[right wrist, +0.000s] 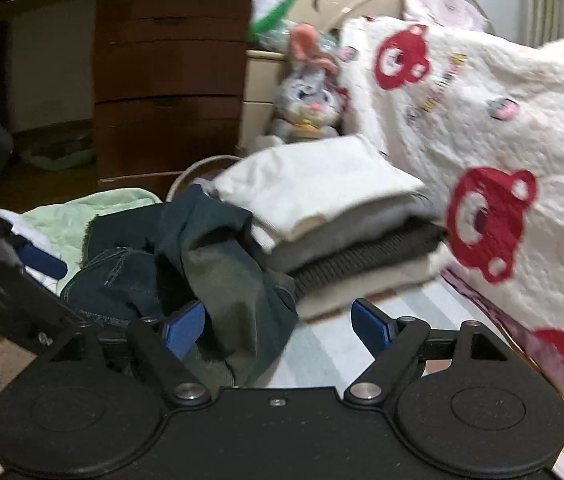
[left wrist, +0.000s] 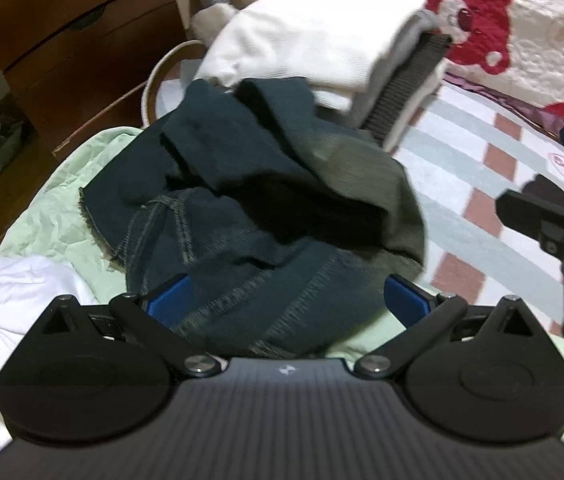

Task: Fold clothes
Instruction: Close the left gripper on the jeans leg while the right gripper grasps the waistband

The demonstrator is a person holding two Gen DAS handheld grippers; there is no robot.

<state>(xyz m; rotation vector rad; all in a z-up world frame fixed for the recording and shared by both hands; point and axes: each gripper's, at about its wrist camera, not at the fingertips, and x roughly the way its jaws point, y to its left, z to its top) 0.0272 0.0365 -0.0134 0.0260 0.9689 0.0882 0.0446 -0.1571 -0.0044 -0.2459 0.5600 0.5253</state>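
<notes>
- Left gripper [left wrist: 284, 300], right gripper [right wrist: 277, 326]: jaws wide, holding nothing.
- Crumpled jeans [left wrist: 249, 216]: grasp opposite hem corners, spread flat before folding.

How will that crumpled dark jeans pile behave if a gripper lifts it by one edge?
The dark jeans lie in a slumped heap with deep folds, so they will probably droop and unfurl rather than hold shape. The thick stitched seams suggest denim, likely heavy for its size. The frayed hem may give the pads a rough, non-slippery hold.
</notes>
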